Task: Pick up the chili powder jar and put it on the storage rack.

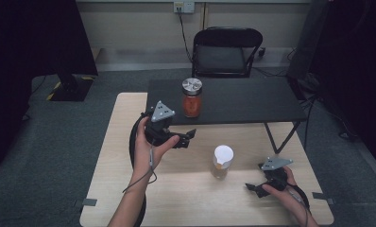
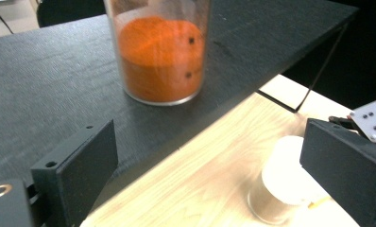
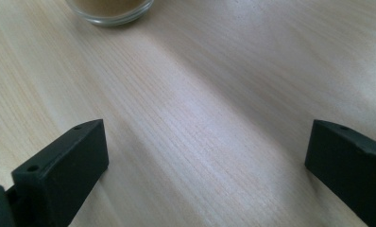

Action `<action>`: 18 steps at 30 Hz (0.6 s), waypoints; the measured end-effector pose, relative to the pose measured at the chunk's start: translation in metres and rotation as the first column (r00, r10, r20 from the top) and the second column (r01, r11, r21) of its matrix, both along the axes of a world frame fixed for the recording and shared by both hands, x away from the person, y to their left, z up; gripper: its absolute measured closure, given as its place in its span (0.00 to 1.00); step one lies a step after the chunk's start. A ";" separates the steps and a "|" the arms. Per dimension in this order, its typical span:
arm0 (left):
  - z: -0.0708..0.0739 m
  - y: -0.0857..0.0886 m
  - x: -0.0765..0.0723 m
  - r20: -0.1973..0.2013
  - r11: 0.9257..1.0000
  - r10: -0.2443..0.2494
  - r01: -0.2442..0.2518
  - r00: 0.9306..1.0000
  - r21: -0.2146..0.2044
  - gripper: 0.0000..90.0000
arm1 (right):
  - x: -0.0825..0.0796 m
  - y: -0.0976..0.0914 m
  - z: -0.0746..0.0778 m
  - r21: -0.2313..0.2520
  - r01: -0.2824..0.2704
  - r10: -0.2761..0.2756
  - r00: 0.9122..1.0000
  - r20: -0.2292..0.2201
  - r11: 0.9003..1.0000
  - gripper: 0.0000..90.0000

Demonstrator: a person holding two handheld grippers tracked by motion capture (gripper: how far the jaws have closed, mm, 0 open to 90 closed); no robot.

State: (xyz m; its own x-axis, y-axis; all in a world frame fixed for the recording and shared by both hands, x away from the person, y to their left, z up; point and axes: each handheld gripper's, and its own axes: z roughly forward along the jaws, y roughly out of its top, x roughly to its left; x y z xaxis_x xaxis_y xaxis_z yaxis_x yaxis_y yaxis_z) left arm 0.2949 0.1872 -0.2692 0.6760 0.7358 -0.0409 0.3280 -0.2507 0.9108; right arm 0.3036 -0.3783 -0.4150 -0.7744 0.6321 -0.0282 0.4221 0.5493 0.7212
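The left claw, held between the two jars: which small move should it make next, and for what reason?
Probably a short advance toward the clear glass jar with orange powder and a silver lid. The left claw is open and empty, and its own view looks at that jar on the black raised shelf. The white-lidded jar on the pale wooden table is lower, off to the side.
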 end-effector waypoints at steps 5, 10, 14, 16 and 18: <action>-0.008 0.002 -0.007 0.008 0.999 -0.036 0.036 0.999 -0.005 0.05 | 0.000 0.000 0.000 0.000 0.000 0.000 1.000 0.000 1.000 0.00; -0.018 0.002 -0.011 0.003 0.998 -0.063 0.063 0.998 -0.001 0.05 | 0.000 0.000 0.000 0.000 0.000 0.000 1.000 0.000 1.000 0.00; -0.029 0.004 -0.013 -0.005 0.997 -0.072 0.071 0.997 -0.013 0.05 | 0.000 0.000 0.000 0.000 0.000 0.000 1.000 0.000 1.000 0.00; -0.034 0.004 -0.013 -0.008 0.997 -0.070 0.070 0.997 -0.009 0.05 | 0.000 0.000 0.000 0.000 0.000 0.000 1.000 0.000 1.000 0.00; -0.039 0.004 -0.014 -0.014 0.998 -0.069 0.069 0.998 -0.011 0.05 | 0.000 0.000 0.000 0.000 0.000 0.000 1.000 0.000 1.000 0.00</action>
State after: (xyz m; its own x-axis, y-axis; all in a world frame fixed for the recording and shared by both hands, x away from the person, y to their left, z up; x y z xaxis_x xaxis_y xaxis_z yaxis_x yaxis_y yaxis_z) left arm 0.2810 0.1914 -0.3083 0.7244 0.6869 -0.0580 0.3231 -0.2639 0.9088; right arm 0.3036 -0.3783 -0.4151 -0.7743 0.6322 -0.0281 0.4222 0.5492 0.7212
